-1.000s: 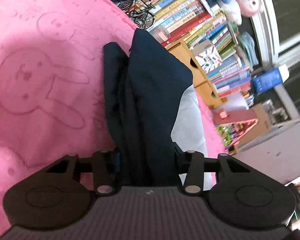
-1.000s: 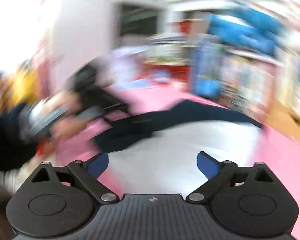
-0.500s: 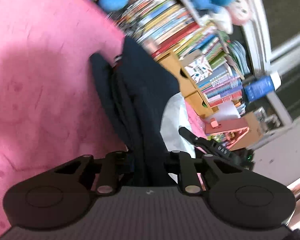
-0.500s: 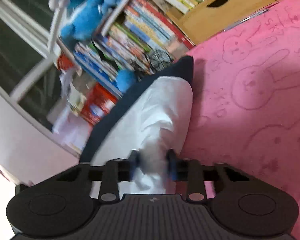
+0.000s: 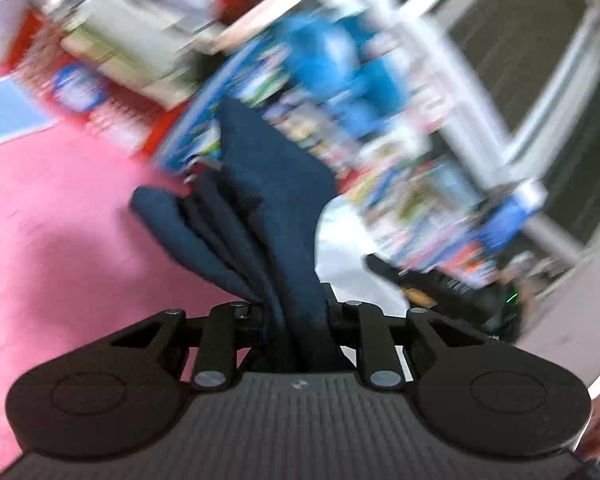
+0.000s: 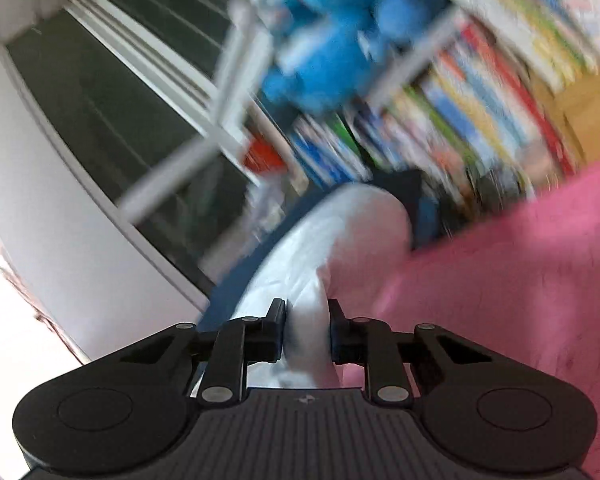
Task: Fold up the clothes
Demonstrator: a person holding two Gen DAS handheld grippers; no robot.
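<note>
A garment with a navy part (image 5: 268,216) and a white part (image 6: 332,240) hangs lifted over the pink bunny-print blanket (image 5: 52,216). My left gripper (image 5: 296,312) is shut on a bunched navy fold that runs up and away from its fingers. In the right wrist view my right gripper (image 6: 306,320) is shut on the white cloth, with a navy edge (image 6: 236,292) along its left side. The right gripper's dark body (image 5: 440,284) shows at the right of the left wrist view, past the white cloth (image 5: 340,248). Both views are motion-blurred.
Shelves packed with books (image 6: 480,92) and blue plush toys (image 6: 340,40) stand behind the blanket (image 6: 520,280). A window with white frames (image 6: 140,120) and a white wall (image 6: 52,240) are on the left of the right wrist view. A wooden drawer unit (image 6: 588,116) sits far right.
Both grippers have risen and tilted upward with the garment. The right gripper went from open a second ago to shut on the white cloth. The blanket fills less of each view.
</note>
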